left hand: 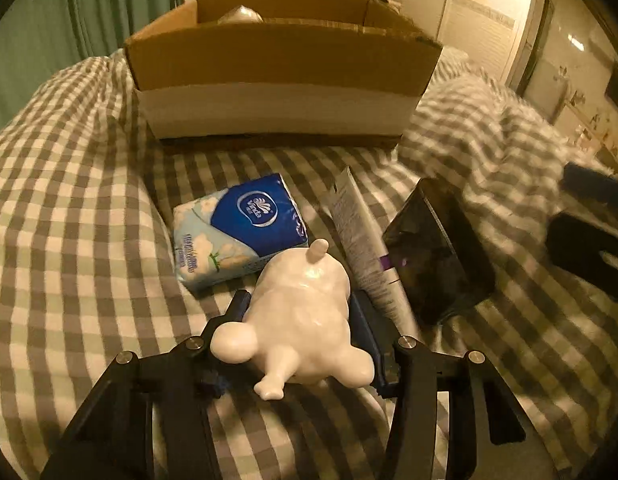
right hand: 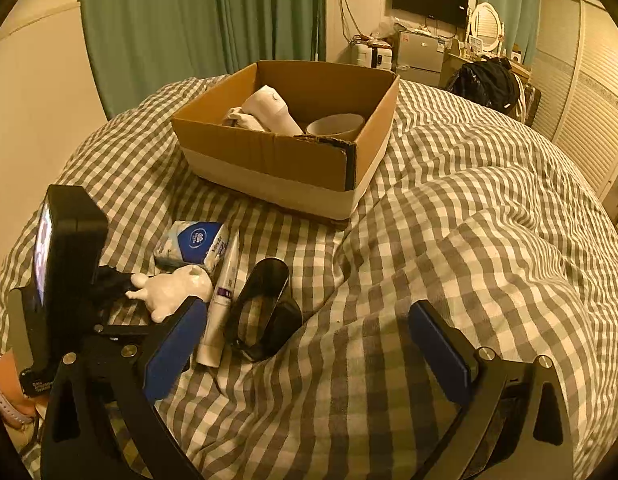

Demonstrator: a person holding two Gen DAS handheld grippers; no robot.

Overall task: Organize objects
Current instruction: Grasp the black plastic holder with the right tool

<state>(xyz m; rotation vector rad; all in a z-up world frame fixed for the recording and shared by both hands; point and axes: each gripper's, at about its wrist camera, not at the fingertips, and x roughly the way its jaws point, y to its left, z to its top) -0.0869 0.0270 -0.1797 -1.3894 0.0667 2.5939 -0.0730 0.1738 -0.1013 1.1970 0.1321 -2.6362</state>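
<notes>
A bed under a grey-and-white checked quilt (right hand: 449,208) carried an open brown cardboard box with a white lower band (right hand: 293,160), already holding a white bowl and other pale items, presumably the place where things were being gathered. Near it lay a blue-and-white tissue pack (left hand: 239,232), a glossy black case (left hand: 437,252) and a white-and-purple squeeze tube (left hand: 361,236). The left claw (left hand: 301,320) gripped a glossy white ceramic animal figurine (left hand: 305,312) by its flanks just above the quilt, likely for boxing, while the right claw (right hand: 305,344) hung released.

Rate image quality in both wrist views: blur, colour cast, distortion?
Left wrist view: warm yellow cast, right gripper and nearby checked duvet motion-blurred, white figurine sharp with mild glare. Right wrist view: same cast, sharp, strong fisheye bending around the cardboard box.
</notes>
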